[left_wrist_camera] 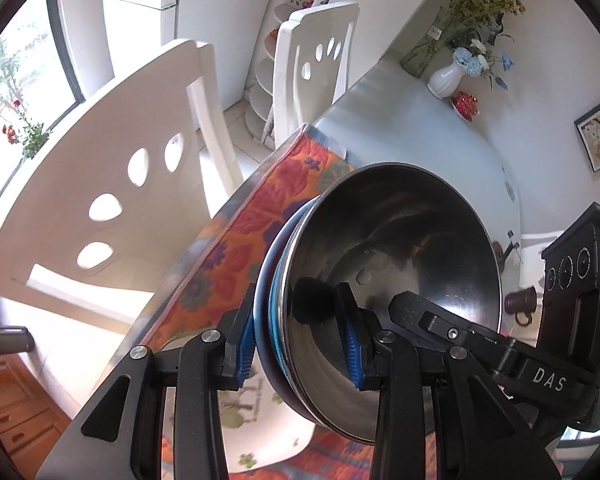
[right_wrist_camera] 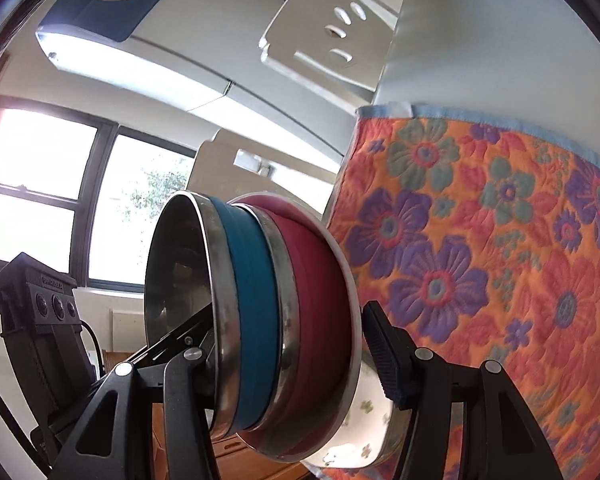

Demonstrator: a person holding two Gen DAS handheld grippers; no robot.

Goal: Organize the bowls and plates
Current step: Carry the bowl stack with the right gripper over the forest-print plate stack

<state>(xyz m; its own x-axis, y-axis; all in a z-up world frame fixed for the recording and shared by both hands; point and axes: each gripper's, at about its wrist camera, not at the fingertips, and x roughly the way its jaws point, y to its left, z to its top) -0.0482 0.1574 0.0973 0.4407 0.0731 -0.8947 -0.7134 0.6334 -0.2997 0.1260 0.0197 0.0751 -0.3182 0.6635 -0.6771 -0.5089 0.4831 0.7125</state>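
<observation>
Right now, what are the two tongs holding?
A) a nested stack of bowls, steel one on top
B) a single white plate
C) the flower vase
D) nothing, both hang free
A: the left tongs pinch the rim of the stack of bowls, steel bowl on top, then the blue bowl, red bowl and floral bowl; the right tongs span its other side.
</observation>
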